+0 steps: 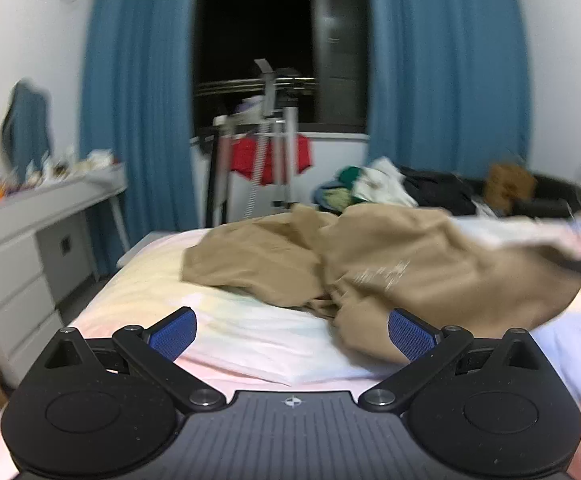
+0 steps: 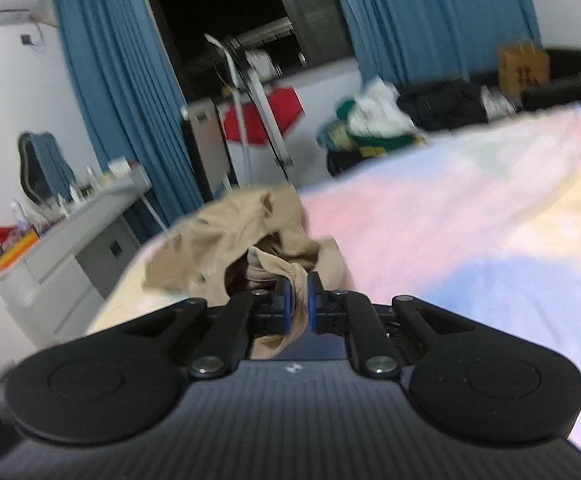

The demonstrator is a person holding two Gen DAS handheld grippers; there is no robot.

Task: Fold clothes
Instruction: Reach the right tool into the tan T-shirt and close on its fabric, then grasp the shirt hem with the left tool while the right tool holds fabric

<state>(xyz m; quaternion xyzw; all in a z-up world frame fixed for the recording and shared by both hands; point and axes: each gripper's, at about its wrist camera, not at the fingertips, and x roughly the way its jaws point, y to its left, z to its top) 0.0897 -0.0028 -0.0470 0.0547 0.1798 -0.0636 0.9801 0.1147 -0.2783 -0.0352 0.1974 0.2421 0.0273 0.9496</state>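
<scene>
The right gripper is clamped on a fold of the tan garment, cloth bunched between its blue pads at 12 o'clock from the camera. The left gripper stands wide apart and empty, with the garment's edge just past its right pad at 1 o'clock.

The garment lies crumpled on the pastel bed, spread from 12 to 2 o'clock in the left view. No fold shows, so I judge the task barely begun: spreading flat, folding and stacking all remain.

Farther off, at 1 o'clock beyond the bed, sits a loose pile of clothes, unfolded. No basket or bin is visible. At 9 o'clock a grey desk holds clutter; its drawers are closed.
</scene>
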